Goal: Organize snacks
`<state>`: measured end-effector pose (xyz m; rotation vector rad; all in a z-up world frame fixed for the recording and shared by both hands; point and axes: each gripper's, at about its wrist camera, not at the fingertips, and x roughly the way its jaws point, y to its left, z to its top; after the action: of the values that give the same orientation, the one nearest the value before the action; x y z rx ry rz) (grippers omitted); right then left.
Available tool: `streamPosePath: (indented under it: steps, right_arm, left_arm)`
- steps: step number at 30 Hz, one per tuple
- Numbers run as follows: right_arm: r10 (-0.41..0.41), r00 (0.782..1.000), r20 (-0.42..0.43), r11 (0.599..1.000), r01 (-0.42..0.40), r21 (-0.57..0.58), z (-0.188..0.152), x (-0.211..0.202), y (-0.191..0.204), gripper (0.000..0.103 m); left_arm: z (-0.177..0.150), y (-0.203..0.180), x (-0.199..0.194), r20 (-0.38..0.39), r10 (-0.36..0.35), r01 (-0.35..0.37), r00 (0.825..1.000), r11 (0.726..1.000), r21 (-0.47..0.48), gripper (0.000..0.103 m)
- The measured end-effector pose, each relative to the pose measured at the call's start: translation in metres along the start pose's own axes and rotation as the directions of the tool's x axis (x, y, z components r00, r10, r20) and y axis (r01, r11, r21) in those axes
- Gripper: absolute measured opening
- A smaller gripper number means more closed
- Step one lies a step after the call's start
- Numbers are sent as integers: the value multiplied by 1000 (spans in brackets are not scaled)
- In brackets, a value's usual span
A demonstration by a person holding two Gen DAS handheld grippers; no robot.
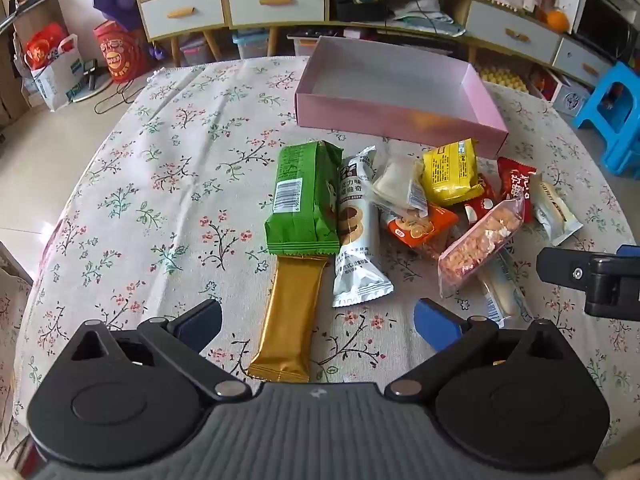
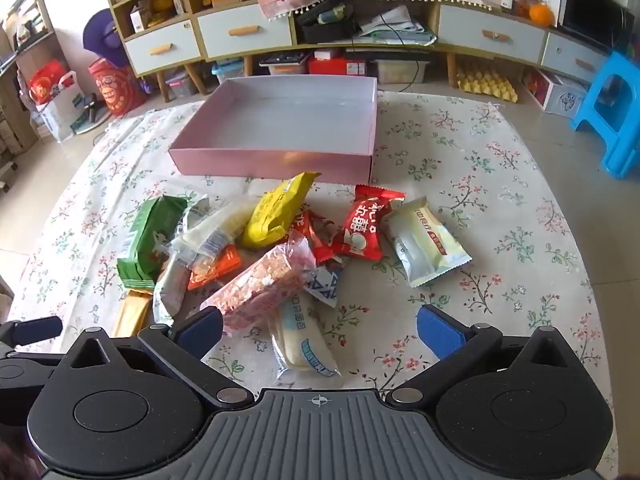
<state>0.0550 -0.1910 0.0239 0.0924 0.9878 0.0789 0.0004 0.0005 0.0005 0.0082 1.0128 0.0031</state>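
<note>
The left gripper hangs with its fingers spread wide and nothing between them, poised over the near end of a gold bar wrapper that lies lengthwise toward the near edge of the table. The right gripper is likewise spread and empty, just short of a clear pouch of pink crisped snack and a pale blue-printed packet.

Beyond them the snacks lie heaped mid-table: a green biscuit pack overlapping the gold bar's far end, a white cookie sleeve touching its side, then a yellow packet, an orange packet, a red packet and a cream packet at the right of the heap. The pink box sits empty toward the far edge.

The likely trouble is the overlap. Pulling the gold bar would probably drag the green pack, and closing on the pink pouch may catch a neighbour or crush its contents. Slick foil could also slide out of the pads.

A blue-patterned wrapper under the pink pouch is mostly covered, and most label text is unreadable.
</note>
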Motion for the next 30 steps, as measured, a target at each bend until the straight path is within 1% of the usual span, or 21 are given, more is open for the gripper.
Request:
streamPosePath:
  steps: [3,4,5,6,8,10,19,30]
  right_arm:
    - [11,1000,5,1000,-11,16,-2,-4,-3,103]
    - [1,1000,-5,1000,-1,12,-1,-3,-4,103]
    - [-8,1000,-11,1000,8,7,0,-2,-3,103]
    - [-8,1000,-14,1000,8,12,0,-2,-4,103]
    - [-7,1000,-24,1000,8,17,1,1,-2,103]
    - [0,1000,-12,1000,0,21,-1,-1,-2,103]
    - [-22,1000,-16,999,22,25,2,2,-1,103]
    - [-27,1000,-15,999,27,20,1,3,1,103]
  left_arm:
    - [2,1,1,9,10,-10,1000,1000,-6,103]
    - [-5,0,-2,30,15,-15,999,1000,-1,103]
    - [0,2,2,11,6,-6,1000,1000,-4,103]
    - [1,3,2,10,5,-5,1000,1000,-5,103]
    - [-1,1,0,19,18,-18,1000,1000,4,103]
    - [1,0,2,15,28,-28,1000,1000,1,103]
    - [2,4,0,23,35,-35,999,999,-4,103]
    - [2,4,1,24,38,-38,999,999,-3,103]
